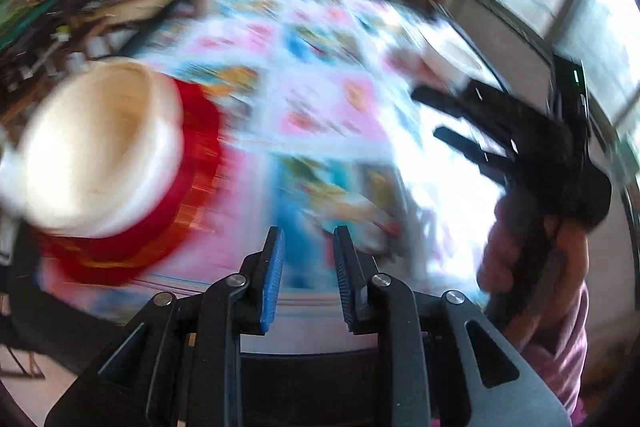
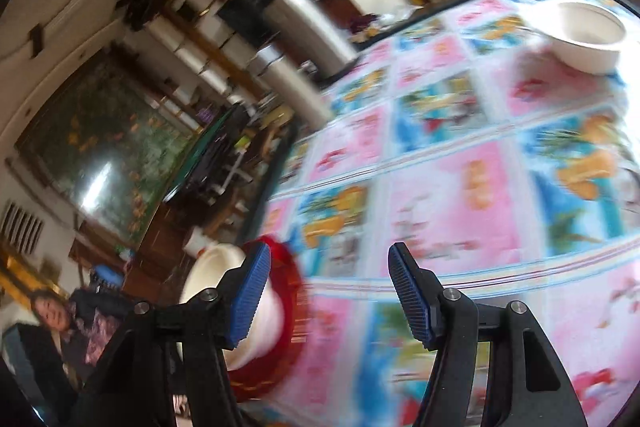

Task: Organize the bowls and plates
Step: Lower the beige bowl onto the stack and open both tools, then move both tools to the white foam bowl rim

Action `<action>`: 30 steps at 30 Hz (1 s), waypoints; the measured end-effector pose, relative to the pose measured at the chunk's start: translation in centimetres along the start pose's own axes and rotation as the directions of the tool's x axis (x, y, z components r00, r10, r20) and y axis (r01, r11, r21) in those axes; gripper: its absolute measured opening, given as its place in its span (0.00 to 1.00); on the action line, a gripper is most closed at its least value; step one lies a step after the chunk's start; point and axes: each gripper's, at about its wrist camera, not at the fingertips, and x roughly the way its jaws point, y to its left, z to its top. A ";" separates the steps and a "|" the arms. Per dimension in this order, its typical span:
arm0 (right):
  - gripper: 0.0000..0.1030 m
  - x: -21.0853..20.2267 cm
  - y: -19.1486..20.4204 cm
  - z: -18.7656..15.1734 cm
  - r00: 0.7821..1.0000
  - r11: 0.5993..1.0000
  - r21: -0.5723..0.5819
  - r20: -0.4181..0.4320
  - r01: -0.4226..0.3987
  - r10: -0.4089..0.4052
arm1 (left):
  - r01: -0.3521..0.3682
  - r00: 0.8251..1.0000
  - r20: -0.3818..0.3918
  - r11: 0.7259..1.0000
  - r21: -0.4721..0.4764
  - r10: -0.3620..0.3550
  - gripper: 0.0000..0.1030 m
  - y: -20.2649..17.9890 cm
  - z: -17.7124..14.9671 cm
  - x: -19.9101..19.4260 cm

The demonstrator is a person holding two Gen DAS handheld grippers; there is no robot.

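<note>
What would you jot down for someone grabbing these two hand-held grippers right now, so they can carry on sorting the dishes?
Left gripper: fingers slightly apart, nothing between them.
Right gripper: fingers wide apart, empty.
A white bowl sits on a red plate at one side of the patterned tablecloth.
A second white bowl stands alone at the far side of the table.
Done: one bowl is on the plate.
Left, probably: bring the lone bowl over to that stack. The views are blurred, so check before grasping.
</note>
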 end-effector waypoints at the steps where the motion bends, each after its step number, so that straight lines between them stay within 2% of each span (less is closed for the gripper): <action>1: 0.63 -0.5 -1.4 0.2 1.000 1.000 0.023 0.011 0.017 -0.017 | 0.024 0.999 -0.043 0.999 0.025 -0.023 0.22 -1.3 -0.1 1.3; 5: 0.63 -2.4 -6.9 0.7 0.996 0.993 0.091 0.036 0.072 -0.075 | 0.068 0.982 -0.183 0.996 0.065 -0.055 0.22 -5.0 -0.4 5.4; 6: 0.63 -2.9 -8.3 0.7 0.995 0.990 0.104 0.038 0.091 -0.096 | 0.082 0.972 -0.226 0.994 0.070 -0.064 0.22 -5.8 -0.2 6.6; 9: 0.63 -4.3 -12.1 1.0 0.990 0.979 0.153 0.038 0.131 -0.138 | 0.072 0.976 -0.213 0.993 0.096 -0.050 0.32 -6.8 1.0 6.8; 11: 0.63 -5.2 -14.4 1.5 0.985 0.968 0.200 0.043 0.154 -0.166 | 0.087 0.976 -0.207 0.993 0.074 -0.070 0.33 -7.1 2.7 6.8; 15: 0.63 -7.9 -18.8 3.6 0.972 0.936 0.305 0.096 0.178 -0.216 | 0.087 0.986 -0.148 0.995 0.058 -0.078 0.33 -8.2 7.3 6.4; 19: 0.63 -10.2 -22.5 7.0 0.950 0.892 0.425 0.183 0.155 -0.252 | 0.095 0.992 -0.090 0.995 0.021 -0.092 0.48 -9.7 13.3 7.3; 23: 0.65 -11.0 -25.1 10.7 0.923 0.844 0.523 0.256 0.117 -0.286 | 0.116 0.990 -0.070 0.992 -0.048 -0.119 0.48 -11.1 18.2 10.0; 27: 0.65 -9.8 -27.3 13.6 0.918 0.801 0.593 0.267 0.084 -0.294 | 0.143 0.988 -0.037 0.983 -0.117 -0.148 0.48 -12.6 22.0 13.8; 30: 0.65 -8.7 -28.9 14.9 0.923 0.781 0.622 0.269 0.053 -0.277 | 0.162 0.986 -0.004 0.974 -0.157 -0.165 0.48 -13.6 23.1 15.9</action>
